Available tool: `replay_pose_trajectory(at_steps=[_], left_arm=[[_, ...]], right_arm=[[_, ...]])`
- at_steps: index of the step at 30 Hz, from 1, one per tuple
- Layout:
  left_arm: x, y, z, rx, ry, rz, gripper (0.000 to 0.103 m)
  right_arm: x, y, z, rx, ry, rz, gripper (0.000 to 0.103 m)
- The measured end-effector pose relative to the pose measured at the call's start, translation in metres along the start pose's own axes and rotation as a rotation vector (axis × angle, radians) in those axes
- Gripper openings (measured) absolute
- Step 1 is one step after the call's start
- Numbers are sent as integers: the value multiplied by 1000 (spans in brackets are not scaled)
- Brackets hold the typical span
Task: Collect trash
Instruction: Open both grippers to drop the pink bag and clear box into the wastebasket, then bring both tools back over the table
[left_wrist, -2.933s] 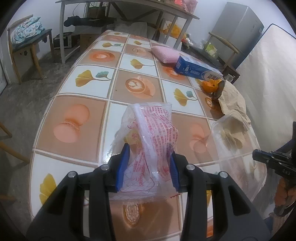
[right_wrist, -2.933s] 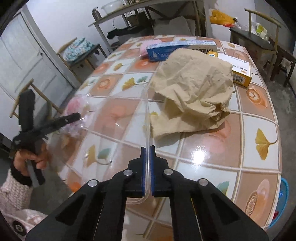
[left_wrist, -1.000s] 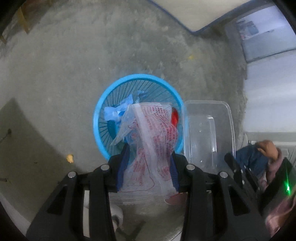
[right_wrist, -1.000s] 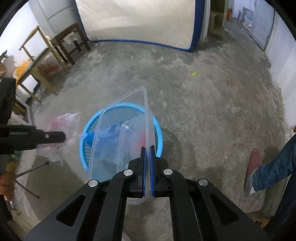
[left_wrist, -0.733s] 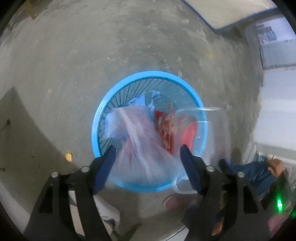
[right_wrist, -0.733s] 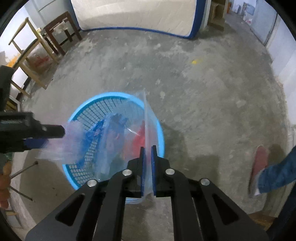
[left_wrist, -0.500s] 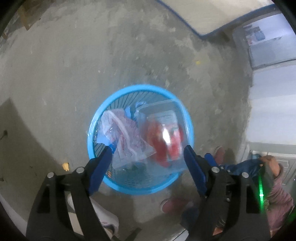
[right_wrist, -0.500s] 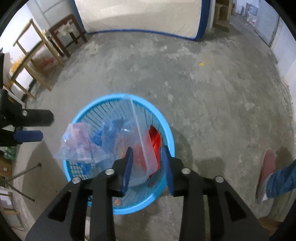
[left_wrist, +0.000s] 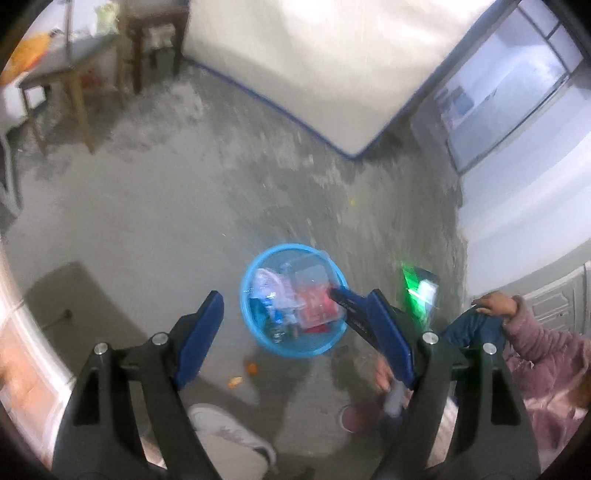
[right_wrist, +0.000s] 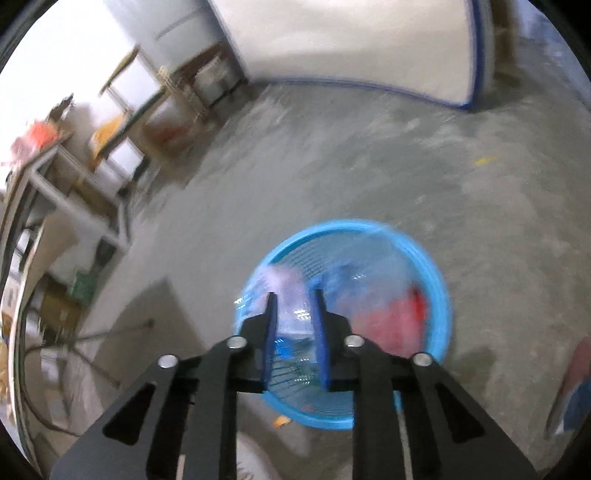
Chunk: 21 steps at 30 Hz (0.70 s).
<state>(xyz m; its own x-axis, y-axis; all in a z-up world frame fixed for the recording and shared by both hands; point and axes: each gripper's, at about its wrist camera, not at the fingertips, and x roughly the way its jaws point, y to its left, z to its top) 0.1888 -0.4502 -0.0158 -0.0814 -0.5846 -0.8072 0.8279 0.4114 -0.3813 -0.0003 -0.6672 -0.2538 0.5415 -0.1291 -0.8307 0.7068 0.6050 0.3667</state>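
Note:
A blue mesh basket stands on the concrete floor. Inside it lie a red-printed plastic bag and a clear plastic box over red trash. My left gripper hangs high above it, open wide and empty. In the right wrist view the basket is closer, and the bag and red trash are blurred. My right gripper hovers over the basket's left half. Its jaws are closing with a gap between them and nothing in it.
A white shoe and a pink shoe stand near the basket. A person in a pink jacket is at the right. Wooden tables and a leaning mattress line the far side. Orange scraps lie beside the basket.
The left gripper let go of the printed bag and the right let go of the clear box; both now lie in the basket. The left gripper rose well away from it.

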Motion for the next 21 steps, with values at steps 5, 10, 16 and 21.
replay_pose_trajectory(at_steps=[5,10,16,21], left_arm=[[-95,47,-68,-68,-109,76,76],[-161,103,-137,-233,-170,166,76],[-208,135,-180,-351,-250,236,76],[-219,143,-193,-367,-274,256,76]], right_arm=[[109,25,3,-73,190,-95,5],[202,21,-9,-87,358,-218,5],[247,6,-16,-50,441,-285,4],[243,0,-14,-14,431,-272,6]])
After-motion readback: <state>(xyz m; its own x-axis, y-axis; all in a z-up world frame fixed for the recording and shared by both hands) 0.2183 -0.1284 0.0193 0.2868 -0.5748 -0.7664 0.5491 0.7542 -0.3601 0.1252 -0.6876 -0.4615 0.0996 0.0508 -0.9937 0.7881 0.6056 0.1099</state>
